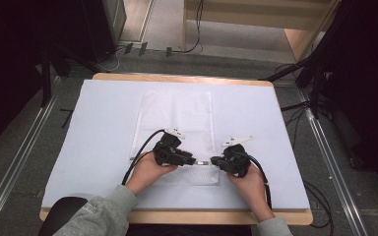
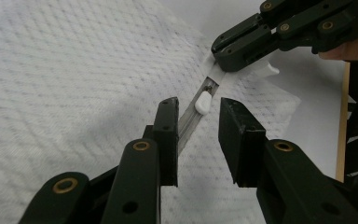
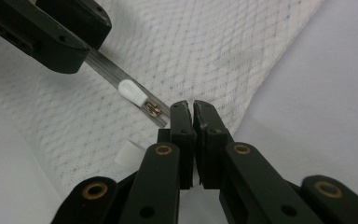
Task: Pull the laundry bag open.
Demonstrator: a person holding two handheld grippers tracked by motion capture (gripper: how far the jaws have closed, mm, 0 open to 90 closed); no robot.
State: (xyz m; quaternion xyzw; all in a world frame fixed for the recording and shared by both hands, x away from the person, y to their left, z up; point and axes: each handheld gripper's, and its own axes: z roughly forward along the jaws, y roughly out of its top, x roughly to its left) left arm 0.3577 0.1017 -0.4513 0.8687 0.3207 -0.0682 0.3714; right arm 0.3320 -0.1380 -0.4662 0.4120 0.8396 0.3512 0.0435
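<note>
A white-covered table (image 1: 103, 128) stands on grey floor, with a white mesh bag (image 1: 174, 118) flat near its middle. The zipper (image 2: 191, 122) runs along the bag's six o'clock edge. The left gripper (image 2: 196, 122) stands open, jaws either side of the white zipper pull (image 2: 203, 102) at its twelve o'clock. The right gripper (image 3: 193, 108) is clamped on the zipper's end, with the pull at ten o'clock.
</note>
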